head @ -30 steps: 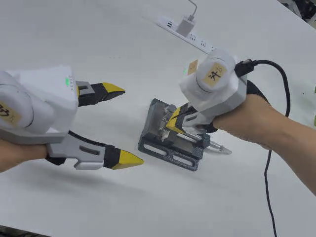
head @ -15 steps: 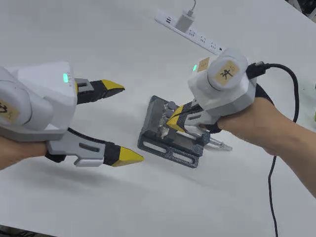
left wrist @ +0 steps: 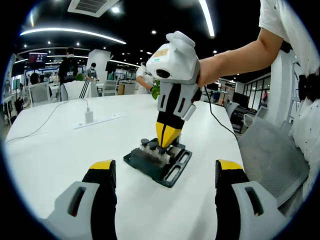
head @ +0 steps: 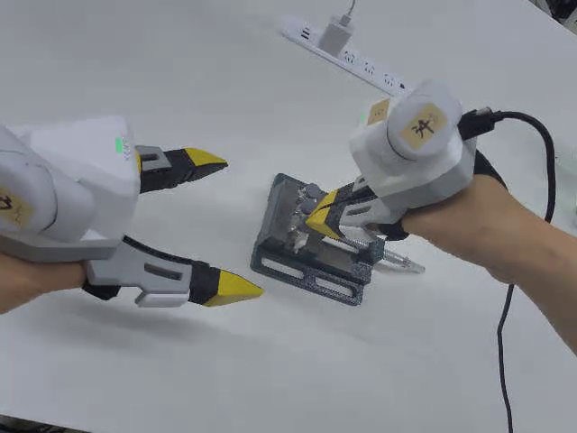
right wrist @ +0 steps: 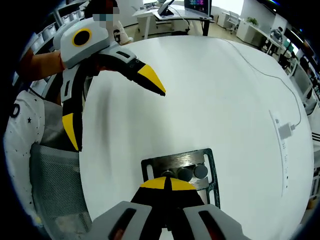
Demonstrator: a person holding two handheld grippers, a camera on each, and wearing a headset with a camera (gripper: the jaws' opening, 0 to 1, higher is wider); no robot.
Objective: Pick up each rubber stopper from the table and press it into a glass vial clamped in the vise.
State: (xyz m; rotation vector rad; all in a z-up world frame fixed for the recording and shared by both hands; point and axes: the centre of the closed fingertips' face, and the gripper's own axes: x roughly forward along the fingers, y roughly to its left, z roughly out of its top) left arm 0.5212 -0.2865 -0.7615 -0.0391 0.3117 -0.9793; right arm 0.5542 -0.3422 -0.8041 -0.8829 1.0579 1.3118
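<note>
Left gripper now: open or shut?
Open. The left gripper has its two yellow tips wide apart with nothing held between them, in both the head view and its own view.

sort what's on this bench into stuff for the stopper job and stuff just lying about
For the job: vise; stoppered vials clamped in it; right tool, shut, tips over the vials; left tool, open, held apart.
Lying about: power strip with a plugged-in charger.

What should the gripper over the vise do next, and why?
Probably press gently straight down. The right gripper, jaws shut, has its tips over the end of the row of dark stoppers in the vise, so that one may need seating. The left gripper hangs open, apart.
</note>
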